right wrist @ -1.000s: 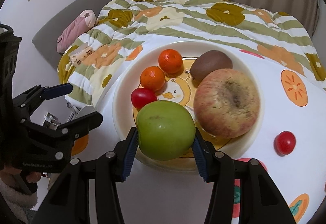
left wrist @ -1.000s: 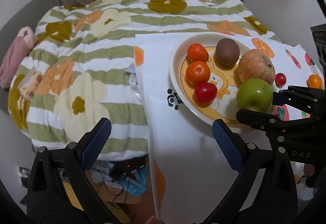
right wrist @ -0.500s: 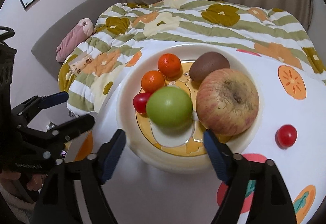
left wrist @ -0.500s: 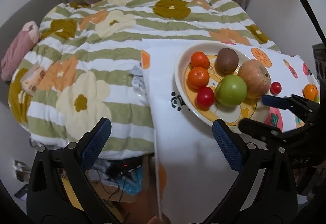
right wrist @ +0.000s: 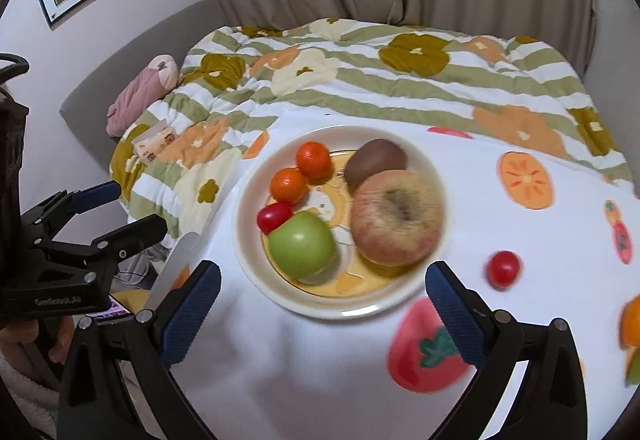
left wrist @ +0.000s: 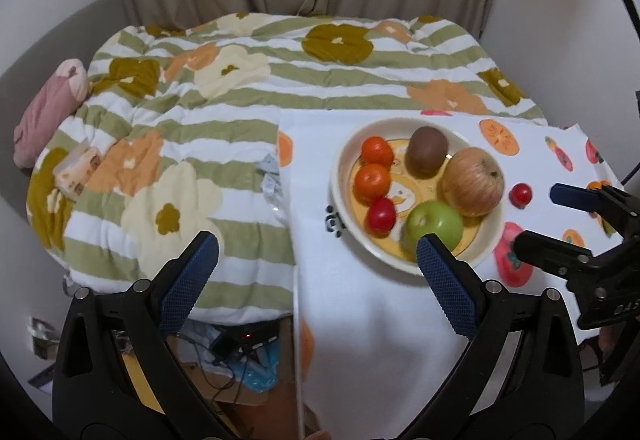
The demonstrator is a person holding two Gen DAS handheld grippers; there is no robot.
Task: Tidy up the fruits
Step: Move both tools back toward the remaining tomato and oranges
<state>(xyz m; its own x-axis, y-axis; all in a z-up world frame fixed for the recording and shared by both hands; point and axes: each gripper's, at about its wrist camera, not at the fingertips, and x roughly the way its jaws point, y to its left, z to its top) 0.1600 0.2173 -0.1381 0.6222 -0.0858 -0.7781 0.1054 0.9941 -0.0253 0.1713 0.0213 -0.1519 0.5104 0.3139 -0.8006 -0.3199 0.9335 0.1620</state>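
A cream plate (right wrist: 256, 240) (left wrist: 342, 168) on the white fruit-print cloth holds a green apple (right wrist: 302, 250) (left wrist: 434, 226), a red-yellow apple (right wrist: 396, 216) (left wrist: 472, 180), a kiwi (right wrist: 374, 162) (left wrist: 428, 150), two tangerines (right wrist: 314, 160) (left wrist: 376, 152), and a red cherry tomato (right wrist: 274, 216) (left wrist: 382, 214). Another cherry tomato (right wrist: 502, 268) (left wrist: 520, 194) lies on the cloth right of the plate. My right gripper (right wrist: 320, 308) is open and empty, just in front of the plate. My left gripper (left wrist: 316, 280) is open and empty, near the table's left edge.
A striped flower-print quilt (left wrist: 240, 88) covers the bed behind the table. A pink pillow (left wrist: 48, 112) and a tissue pack (left wrist: 76, 170) lie at its left. An orange fruit (right wrist: 632, 320) sits at the cloth's right edge. Cables and clutter (left wrist: 240, 352) lie under the table.
My right gripper opened, left the green apple on the plate and pulled back toward me. The left gripper stayed open and shifted only slightly.
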